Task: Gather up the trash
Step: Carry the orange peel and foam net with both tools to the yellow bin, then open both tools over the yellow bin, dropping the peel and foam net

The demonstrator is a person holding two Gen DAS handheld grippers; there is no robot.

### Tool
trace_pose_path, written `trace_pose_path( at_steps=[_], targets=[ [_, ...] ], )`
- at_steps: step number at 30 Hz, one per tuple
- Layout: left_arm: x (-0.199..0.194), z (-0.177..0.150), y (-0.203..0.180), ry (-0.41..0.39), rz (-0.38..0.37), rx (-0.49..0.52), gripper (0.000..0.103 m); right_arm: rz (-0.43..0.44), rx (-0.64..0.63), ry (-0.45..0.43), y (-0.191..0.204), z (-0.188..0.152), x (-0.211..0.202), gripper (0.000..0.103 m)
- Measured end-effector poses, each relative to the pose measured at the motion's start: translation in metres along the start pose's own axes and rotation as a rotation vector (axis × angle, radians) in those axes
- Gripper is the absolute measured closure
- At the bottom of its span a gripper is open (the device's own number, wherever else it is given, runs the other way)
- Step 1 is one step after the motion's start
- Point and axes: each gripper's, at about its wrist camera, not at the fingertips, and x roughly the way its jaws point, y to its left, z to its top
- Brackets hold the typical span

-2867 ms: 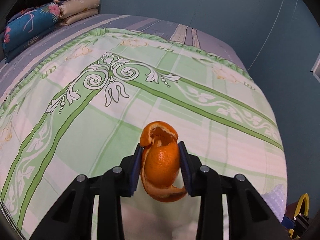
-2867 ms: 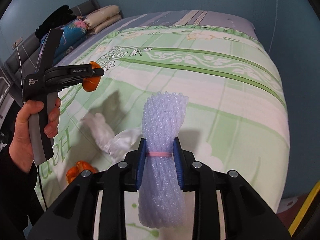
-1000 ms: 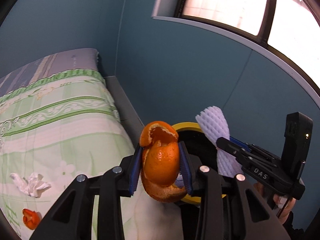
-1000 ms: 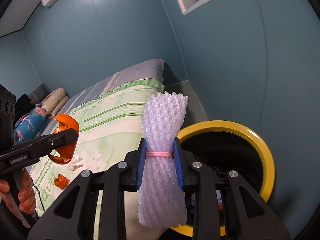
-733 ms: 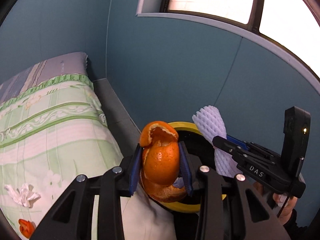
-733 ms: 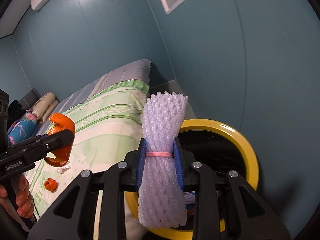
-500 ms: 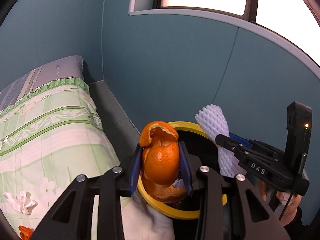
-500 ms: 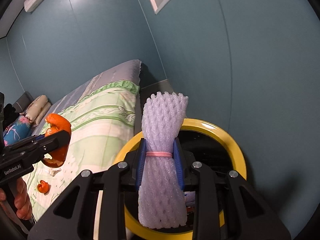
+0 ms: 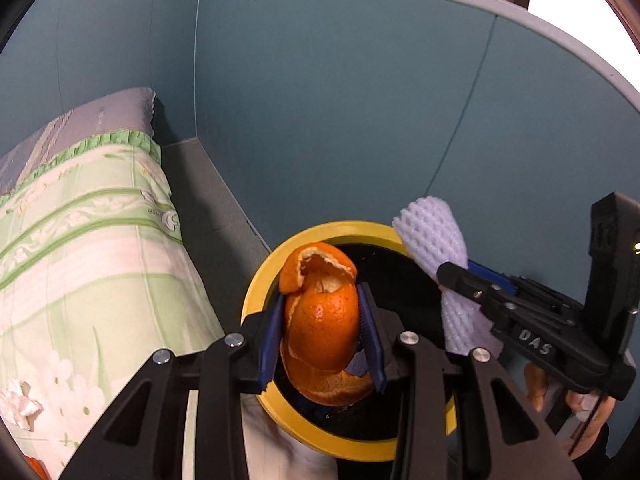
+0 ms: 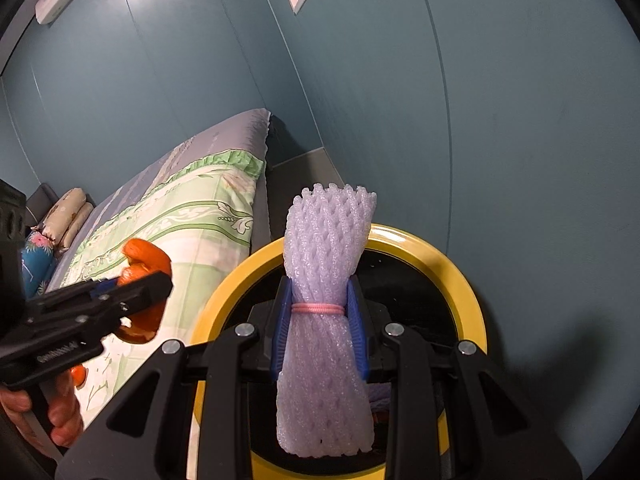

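My left gripper (image 9: 322, 334) is shut on an orange peel (image 9: 322, 328) and holds it over the near left part of a yellow-rimmed black bin (image 9: 256, 292). My right gripper (image 10: 320, 334) is shut on a bundle of white foam fruit netting (image 10: 326, 312) tied with a pink band, held above the same bin (image 10: 468, 292). The netting (image 9: 434, 240) and the right gripper (image 9: 460, 280) show in the left wrist view at right. The peel (image 10: 146, 264) and the left gripper (image 10: 132, 288) show in the right wrist view at left.
The bin stands on the floor between the bed (image 9: 80, 240) with its green patterned cover and the teal wall (image 9: 360, 120). A crumpled white tissue (image 9: 18, 402) and another orange peel piece (image 10: 78, 374) lie on the bed. Pillows (image 10: 66, 212) sit at its far end.
Both grippers have swung from the bed over to the bin and have come closer above its opening. Each still holds its item.
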Motion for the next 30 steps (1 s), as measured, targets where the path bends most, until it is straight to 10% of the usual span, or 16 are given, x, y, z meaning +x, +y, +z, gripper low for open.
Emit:
trace_pose_path(
  at_steps=[20, 25, 30],
  targets=[
    [0.047, -0.013, 0.016, 0.083, -0.063, -0.092, 0.068, -0.041, 0.036, 0.024, -0.012, -0.003, 0.003, 0.074],
    [0.04, -0.012, 0.024, 0.046, -0.059, -0.132, 0.032, -0.042, 0.068, 0.007, -0.019, 0.0, -0.005, 0.057],
    [0.021, -0.01, 0.039, -0.003, -0.045, -0.174, 0.021, -0.05, 0.081, -0.016, -0.023, 0.005, -0.012, 0.057]
  ],
)
